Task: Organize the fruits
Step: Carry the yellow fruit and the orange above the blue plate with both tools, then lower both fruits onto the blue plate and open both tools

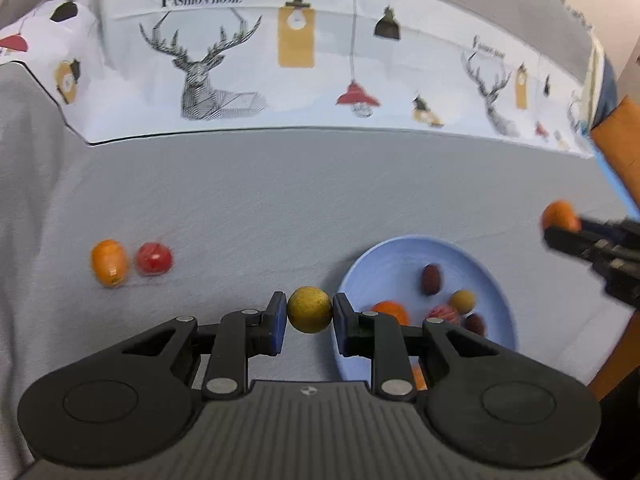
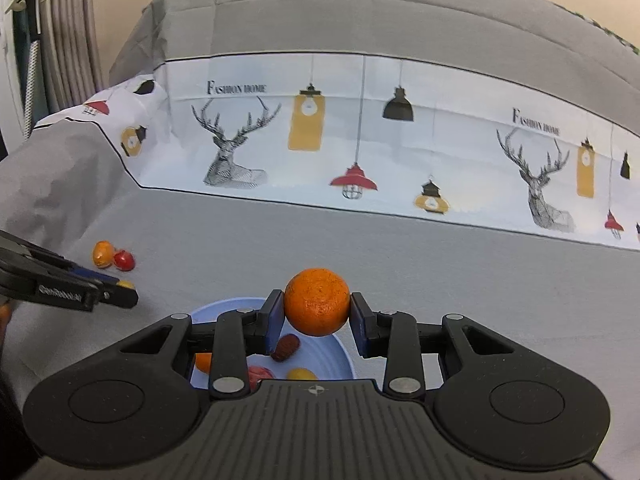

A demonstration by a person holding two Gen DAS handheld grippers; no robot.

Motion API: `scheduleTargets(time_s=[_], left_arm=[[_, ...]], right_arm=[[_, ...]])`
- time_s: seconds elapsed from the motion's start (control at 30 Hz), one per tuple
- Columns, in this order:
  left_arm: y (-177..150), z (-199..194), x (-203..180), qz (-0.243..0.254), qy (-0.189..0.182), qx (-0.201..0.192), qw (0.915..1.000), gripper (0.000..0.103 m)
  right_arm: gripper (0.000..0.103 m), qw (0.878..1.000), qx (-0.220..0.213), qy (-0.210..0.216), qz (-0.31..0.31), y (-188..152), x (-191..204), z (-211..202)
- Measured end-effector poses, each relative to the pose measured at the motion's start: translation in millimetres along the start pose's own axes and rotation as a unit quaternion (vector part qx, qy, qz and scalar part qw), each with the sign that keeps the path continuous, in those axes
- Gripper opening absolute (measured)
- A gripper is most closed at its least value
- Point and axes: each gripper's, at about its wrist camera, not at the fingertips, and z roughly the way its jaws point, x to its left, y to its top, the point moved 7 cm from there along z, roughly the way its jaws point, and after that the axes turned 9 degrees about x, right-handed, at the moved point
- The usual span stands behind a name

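- Together, our two grippers each held one fruit above the grey tablecloth (image 1: 248, 200).
- We had the left gripper (image 1: 310, 316) clenched on a small yellow-brown round fruit (image 1: 310, 309), its blue pads (image 1: 279, 322) pressing on both sides; it hung just left of the blue plate's (image 1: 376, 264) near rim.
- We had the right gripper (image 2: 316, 312) clamped on an orange (image 2: 316, 301), held over the far edge of the plate (image 2: 224, 307) as the right wrist view showed it.
- From the left wrist view, we saw that orange (image 1: 559, 216) to the right of the plate and beyond it.
- On the plate we counted a dark red date-like fruit (image 1: 432, 279), a second dark one (image 1: 475, 323), a small yellow fruit (image 1: 463, 300), a red-striped fruit (image 1: 443, 314) and an orange fruit (image 1: 390, 311) partly hidden behind our left fingers.
- Well to the left on the cloth lay an oval orange fruit (image 1: 109, 263) and a red tomato-like fruit (image 1: 154, 259), just beside each other; whether they touched we could not tell.
- Behind them ran a white printed band (image 1: 320, 80) with deer heads and hanging lamps.
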Motion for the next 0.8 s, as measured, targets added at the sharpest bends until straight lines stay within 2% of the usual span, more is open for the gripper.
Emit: scheduleTargets(time_s=[0.13,0.3,0.5,0.6,0.8], left_arm=[[5,-4,-11,0.002,-0.039,-0.018,0.9991,0.027],[2,0,-40,0.051,-0.061,-0.020,0.9967,0.027],[-11,17,-69,0.116,-0.054,-0.003,0.9918,0.027],[-13,23,-72,0.122,-0.051,0.001,0.9912,0.027],[-12,27,-72,0.117,-0.051,0.004,0.9917,0.027]], right_arm=[[0.036,1.000,0.004,0.000,0.000,-2,-5,3],[0.036,1.000,0.011,0.009,-0.004,-4,-6,5],[0.037,0.996,0.057,0.043,-0.043,-16,9,16],[0.037,0.993,0.071,0.064,-0.070,-22,21,16],[0.037,0.988,0.093,0.078,-0.093,-29,31,19]])
